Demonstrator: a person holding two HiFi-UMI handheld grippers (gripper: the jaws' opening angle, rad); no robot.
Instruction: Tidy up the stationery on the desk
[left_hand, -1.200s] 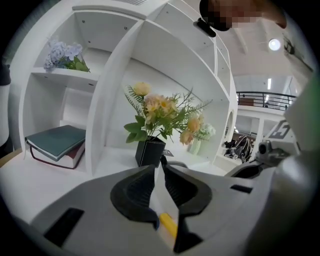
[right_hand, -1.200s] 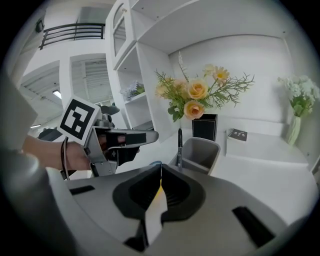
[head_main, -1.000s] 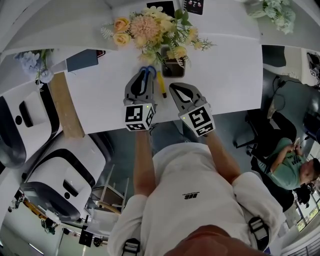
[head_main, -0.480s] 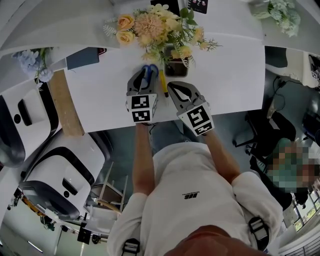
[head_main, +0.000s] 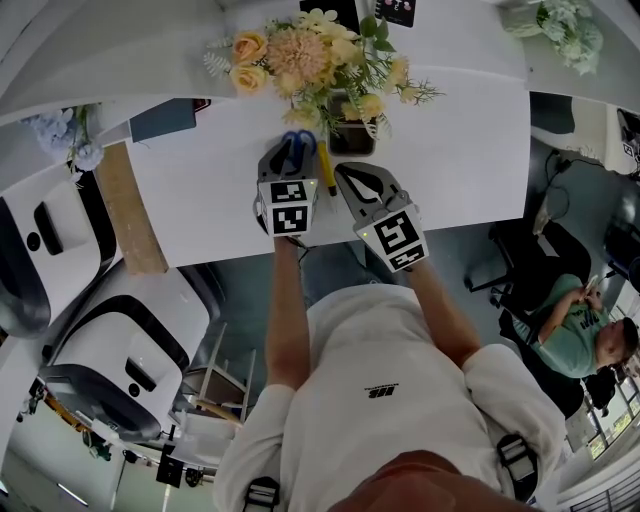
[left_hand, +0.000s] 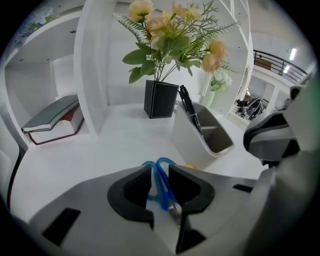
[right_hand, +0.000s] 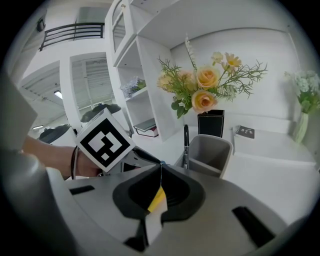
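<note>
Blue-handled scissors (head_main: 297, 146) lie on the white desk (head_main: 450, 150). My left gripper (head_main: 290, 165) reaches over them. In the left gripper view the blue handles (left_hand: 160, 181) sit pinched in the narrow gap between the two jaws. A yellow pen (head_main: 326, 172) lies on the desk between the two grippers. My right gripper (head_main: 345, 175) rests just right of it, its tips (right_hand: 160, 168) pressed together. The yellow pen (right_hand: 157, 200) shows through the hollow behind the tips, below them. A grey pen holder (left_hand: 207, 134) with a black pen (left_hand: 188, 106) stands close ahead.
A black vase (left_hand: 161, 99) of flowers stands behind the pen holder (right_hand: 210, 151). Books (left_hand: 52, 120) lie in a shelf bay at the left. A small dark notebook (right_hand: 245, 131) lies on the desk at the far right. A seated person (head_main: 575, 320) is off to the right.
My left gripper has shifted right and forward over the scissors, and its jaws now pinch the blue handles. The right gripper and the yellow pen have stayed put.
</note>
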